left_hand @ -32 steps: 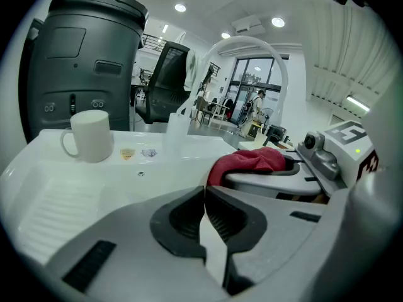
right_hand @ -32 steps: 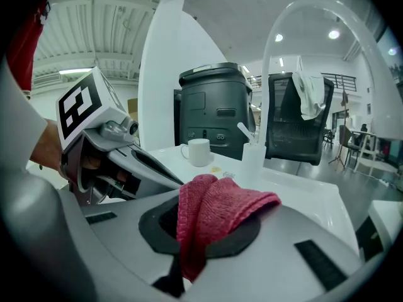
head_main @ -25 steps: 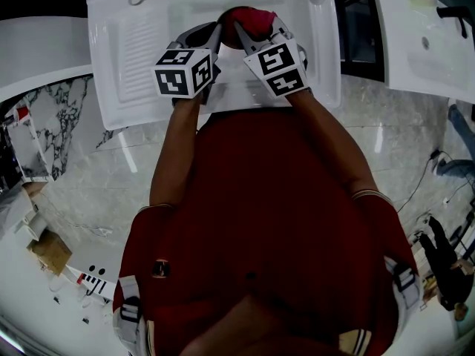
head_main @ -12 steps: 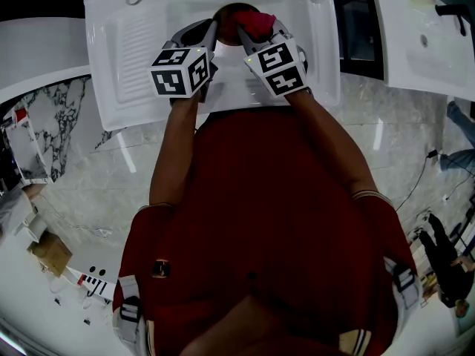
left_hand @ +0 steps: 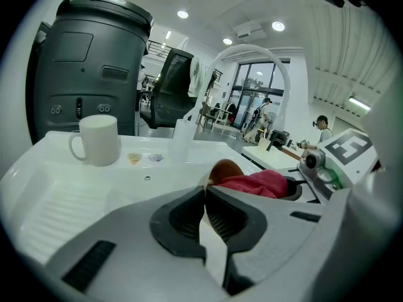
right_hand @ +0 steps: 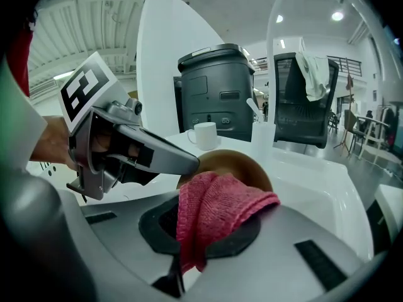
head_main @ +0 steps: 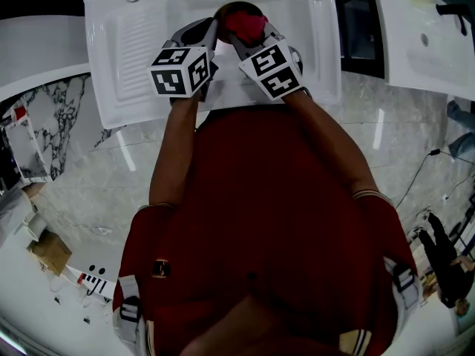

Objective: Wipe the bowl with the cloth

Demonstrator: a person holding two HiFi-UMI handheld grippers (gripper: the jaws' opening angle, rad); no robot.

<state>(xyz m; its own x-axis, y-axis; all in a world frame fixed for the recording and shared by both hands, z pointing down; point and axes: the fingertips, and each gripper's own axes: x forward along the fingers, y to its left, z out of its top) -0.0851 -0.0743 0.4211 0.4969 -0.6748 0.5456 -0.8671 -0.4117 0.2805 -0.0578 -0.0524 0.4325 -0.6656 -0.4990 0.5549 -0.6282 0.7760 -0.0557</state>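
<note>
- Left tongs [left_hand: 204, 190]: nearly closed, pinching the rim of the brown bowl [left_hand: 223, 168].
- Right tongs [right_hand: 195, 222]: clamped on the red cloth [right_hand: 217, 200], which is pressed into the bowl.
- Bowl: upper centre of head view, in white sink [head_main: 315, 50].

**Head view.** The camera is above the person, facing steeply down past a red shirt [head_main: 252, 221] onto a white sink [head_main: 319, 65] at the top of the frame. It is the farthest view, and the work area is small in frame.

**Left gripper view.** The camera rides low behind the left gripper [left_hand: 204, 190], very close to its jaws. It faces along them across the sink's drainer toward a mug [left_hand: 97, 140] and a dark bin [left_hand: 88, 68].

**Right gripper view.** The camera rides behind the right gripper [right_hand: 189, 222], equally close. It faces along the jaws, and the left gripper enters from the frame's left.

**Overlap.** All three views share the bowl [head_main: 231, 10], the cloth [head_main: 246, 24], the mug and the sink. The two gripper views also share the dark bin.
</note>
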